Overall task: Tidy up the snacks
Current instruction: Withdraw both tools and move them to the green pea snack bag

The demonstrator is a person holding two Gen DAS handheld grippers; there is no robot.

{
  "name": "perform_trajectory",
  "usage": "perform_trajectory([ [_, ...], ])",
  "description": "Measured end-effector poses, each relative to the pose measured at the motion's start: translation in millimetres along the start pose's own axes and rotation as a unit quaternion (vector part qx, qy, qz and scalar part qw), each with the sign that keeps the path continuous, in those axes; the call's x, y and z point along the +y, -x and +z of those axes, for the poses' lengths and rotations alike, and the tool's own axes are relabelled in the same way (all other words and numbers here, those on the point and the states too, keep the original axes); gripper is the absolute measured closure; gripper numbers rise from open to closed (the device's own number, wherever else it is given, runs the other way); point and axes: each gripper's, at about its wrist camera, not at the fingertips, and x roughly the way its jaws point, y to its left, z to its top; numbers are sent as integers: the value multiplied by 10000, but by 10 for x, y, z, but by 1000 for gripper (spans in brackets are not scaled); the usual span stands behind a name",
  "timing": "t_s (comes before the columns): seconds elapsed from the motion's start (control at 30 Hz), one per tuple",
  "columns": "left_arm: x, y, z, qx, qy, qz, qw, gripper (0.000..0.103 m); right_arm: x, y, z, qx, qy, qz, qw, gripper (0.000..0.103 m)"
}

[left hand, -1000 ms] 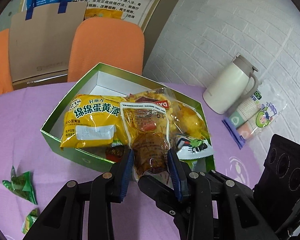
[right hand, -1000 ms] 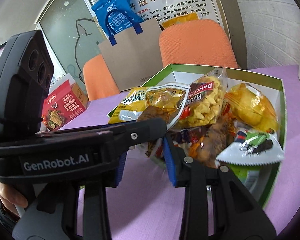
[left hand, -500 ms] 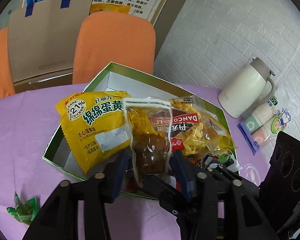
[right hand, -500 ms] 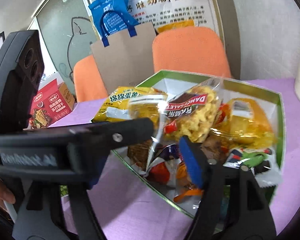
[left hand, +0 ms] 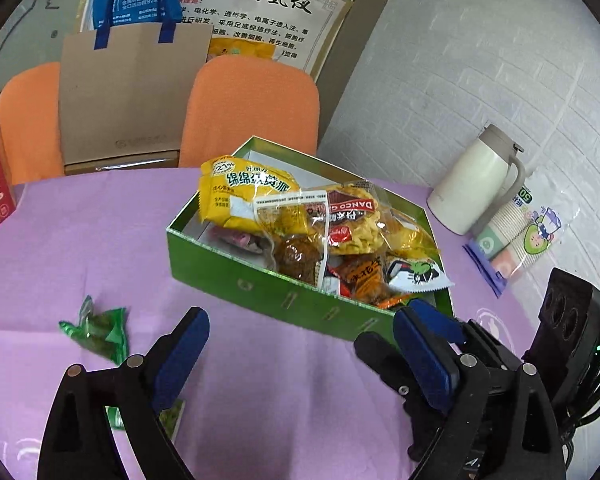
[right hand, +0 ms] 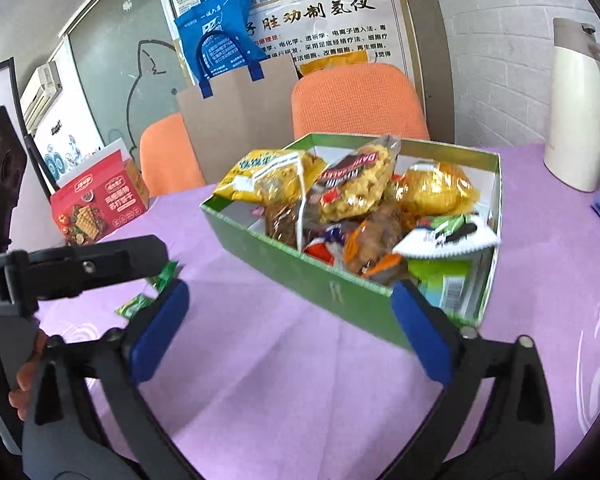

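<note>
Left wrist view: left gripper (left hand: 300,344) with jaws wide apart and empty, held over the purple tablecloth (left hand: 80,248) short of the green box (left hand: 260,284). Snack packets fill the box, the clear meat packet (left hand: 296,240) lying on top; green candy wrappers (left hand: 100,330) lie loose on the cloth nearby.

Right wrist view: right gripper (right hand: 288,328) likewise spread and empty, near the box's front wall. Judged step: between placements; the next move calls for reaching to the loose wrappers.

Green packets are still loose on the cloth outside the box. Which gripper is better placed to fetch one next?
Left, probably. The left gripper has open, empty jaws, and the green packets lie just beside its left finger. The right gripper is open too, but sits farther from them, nearer the box.
</note>
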Motion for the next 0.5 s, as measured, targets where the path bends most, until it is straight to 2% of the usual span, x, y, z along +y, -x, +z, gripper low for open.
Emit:
perform_trajectory([
  [0.23, 217, 403, -376, -86, 304, 208, 9993, 8, 350, 172, -207, -43, 476, 265, 9985, 1],
  [0.37, 416, 564, -582, -35, 328, 418, 9986, 8, 541, 77, -299, 200, 566, 368, 9975, 1],
  [0.5, 702, 694, -710, -2, 582, 546, 9968, 8, 787, -44, -397, 450, 739, 467, 9952, 1],
])
